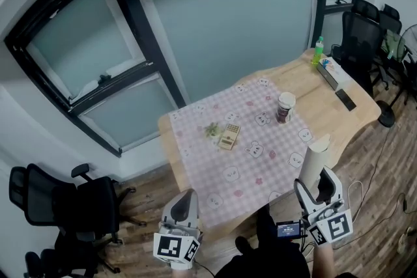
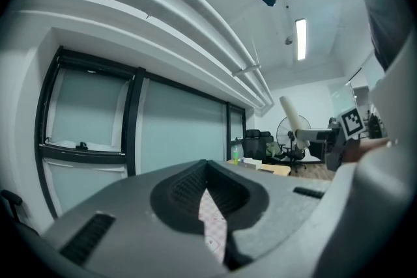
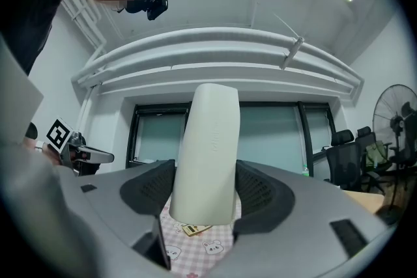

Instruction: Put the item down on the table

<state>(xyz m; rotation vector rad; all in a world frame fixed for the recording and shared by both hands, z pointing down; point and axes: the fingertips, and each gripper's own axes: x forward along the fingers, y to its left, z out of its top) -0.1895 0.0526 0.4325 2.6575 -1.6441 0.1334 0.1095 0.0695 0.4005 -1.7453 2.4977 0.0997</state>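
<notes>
My right gripper (image 1: 317, 184) is shut on a white tube-shaped bottle (image 1: 314, 158), which stands upright out of the jaws just off the table's near edge. In the right gripper view the bottle (image 3: 207, 156) fills the gap between the two dark pads (image 3: 148, 189). The left gripper view shows the same bottle (image 2: 292, 116) far off at the right. My left gripper (image 1: 184, 202) is shut and holds nothing, below the table's near corner. Its jaws (image 2: 208, 195) leave only a thin slit. The wooden table (image 1: 306, 78) carries a pink checked cloth (image 1: 244, 159).
On the cloth sit a paper cup (image 1: 285, 107), a small tan box (image 1: 229, 137) and a green sprig (image 1: 211, 129). At the far end are a green bottle (image 1: 318, 51), a long box (image 1: 329, 72) and a black phone (image 1: 345, 99). Black office chairs (image 1: 71, 202) stand at left and far right.
</notes>
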